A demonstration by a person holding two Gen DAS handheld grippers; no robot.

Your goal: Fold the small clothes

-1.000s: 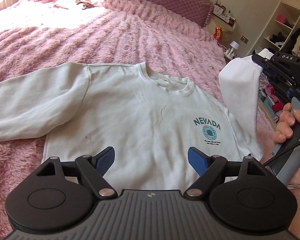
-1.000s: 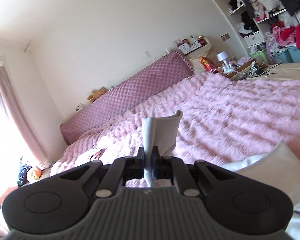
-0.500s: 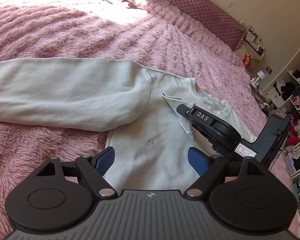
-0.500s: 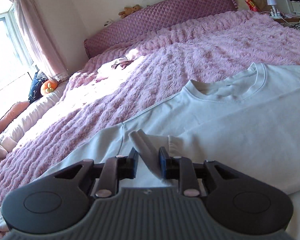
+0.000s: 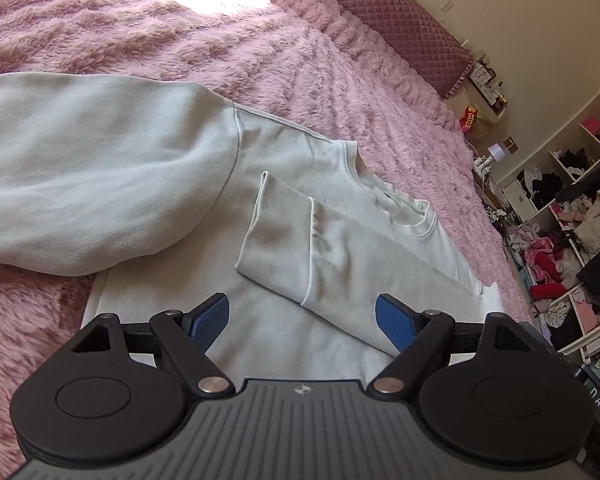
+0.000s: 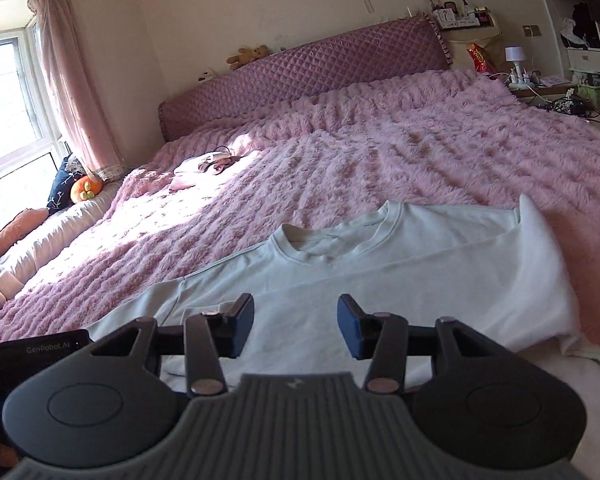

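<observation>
The left gripper's [image 5: 302, 322] blue fingers [image 5: 210, 320] stand wide apart and hold nothing; they hang over the lower front of the sweatshirt [image 5: 284, 160], with the folded sleeve [image 5: 340, 248] lying just ahead of the right-hand finger. The right gripper's [image 6: 296, 326] fingers [image 6: 350, 330] stand about half spread, having just been opening, and nothing is between them; they hover over the sleeve, which lies loose across the chest. Whether either pair touches the cloth cannot be told.

The pale sweatshirt lies flat on the pink furry bed [image 5: 340, 80], collar [image 6: 332, 240] toward the headboard [image 6: 300, 76]. Its right sleeve is folded in over the body, cuff near the middle; the other sleeve [image 5: 80, 168] stretches out sideways over the bedspread. Part of the left gripper's body shows at the lower left of the right wrist view.
</observation>
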